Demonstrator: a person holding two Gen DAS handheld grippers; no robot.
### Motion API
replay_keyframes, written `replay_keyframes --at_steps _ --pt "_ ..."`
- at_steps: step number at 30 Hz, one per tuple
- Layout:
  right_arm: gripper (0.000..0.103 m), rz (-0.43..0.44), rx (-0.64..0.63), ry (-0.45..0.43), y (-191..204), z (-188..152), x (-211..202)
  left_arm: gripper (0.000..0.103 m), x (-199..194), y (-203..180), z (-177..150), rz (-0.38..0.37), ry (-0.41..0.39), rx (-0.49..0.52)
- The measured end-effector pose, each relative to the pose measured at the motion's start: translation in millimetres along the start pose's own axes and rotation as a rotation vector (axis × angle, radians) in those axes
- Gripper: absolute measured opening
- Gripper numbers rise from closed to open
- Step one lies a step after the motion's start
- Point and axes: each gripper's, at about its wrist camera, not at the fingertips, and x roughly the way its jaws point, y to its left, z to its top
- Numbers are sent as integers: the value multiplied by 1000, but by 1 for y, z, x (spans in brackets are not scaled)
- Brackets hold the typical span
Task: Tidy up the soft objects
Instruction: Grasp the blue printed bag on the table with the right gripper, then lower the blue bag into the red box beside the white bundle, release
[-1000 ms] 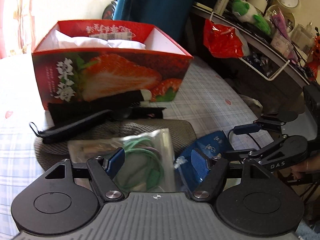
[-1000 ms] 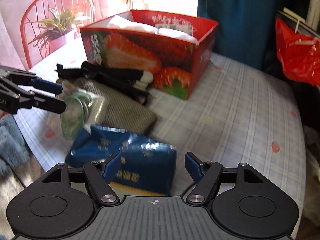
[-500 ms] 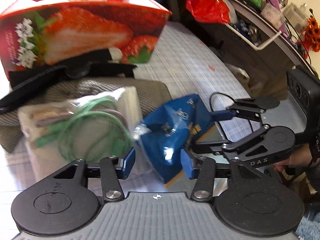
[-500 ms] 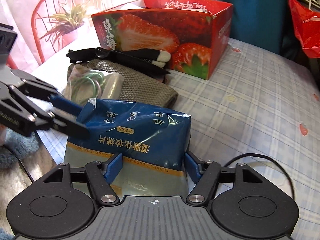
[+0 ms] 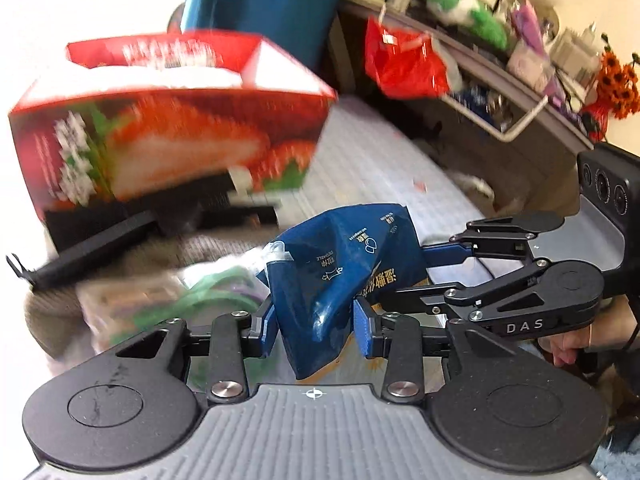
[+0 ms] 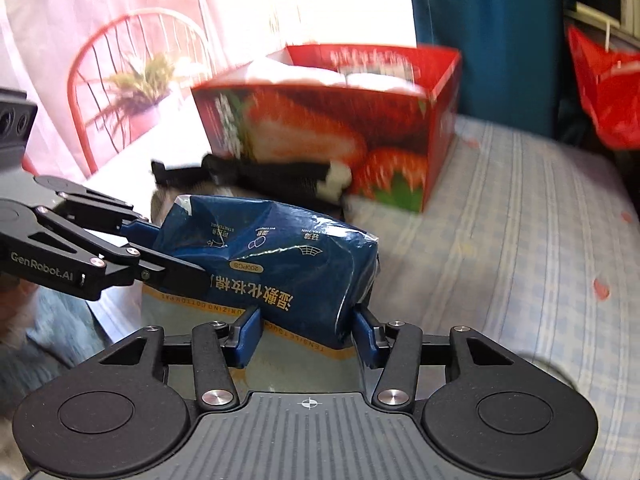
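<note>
One strawberry box [image 6: 332, 128] stands open behind; one blue pack [image 6: 276, 272] hangs just above the bed. Both grippers, left [image 5: 316, 326] and right [image 6: 306, 330], are closing on it and seem to pinch it. Squeeze evenly, lift together toward the box.

place: lived-in home room | surface: checked cloth [image 6: 520, 216] with a printed strawberry box [image 5: 160, 140] | furniture: red spindle-back chair [image 6: 132, 80], potted plant [image 6: 140, 88] by a pink curtain | clutter: shelf [image 5: 500, 60] crowded with cosmetics, a green plush toy [image 5: 464, 8], orange flowers [image 5: 616, 84], red plastic bag [image 5: 404, 64]
</note>
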Motion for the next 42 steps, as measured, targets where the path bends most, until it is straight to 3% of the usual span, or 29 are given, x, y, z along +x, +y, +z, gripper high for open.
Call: replay_keyframes --at_steps 9,16,23,29,36,42 --pt "46 8 -57 -129 8 67 -2 41 -31 21 43 68 -107 -1" --pt "45 -15 -123 -229 12 140 4 41 -50 47 115 112 -197 39" --pt "43 -87 -179 -360 6 217 24 41 -55 65 184 181 -305 107" --pt "43 -163 -212 -432 -1 248 48 41 -43 69 219 223 -379 159" --pt "43 -182 -203 -370 -11 238 88 41 -8 89 211 219 -319 182" --pt "40 -130 -130 -237 -16 215 120 41 29 114 198 210 -164 94"
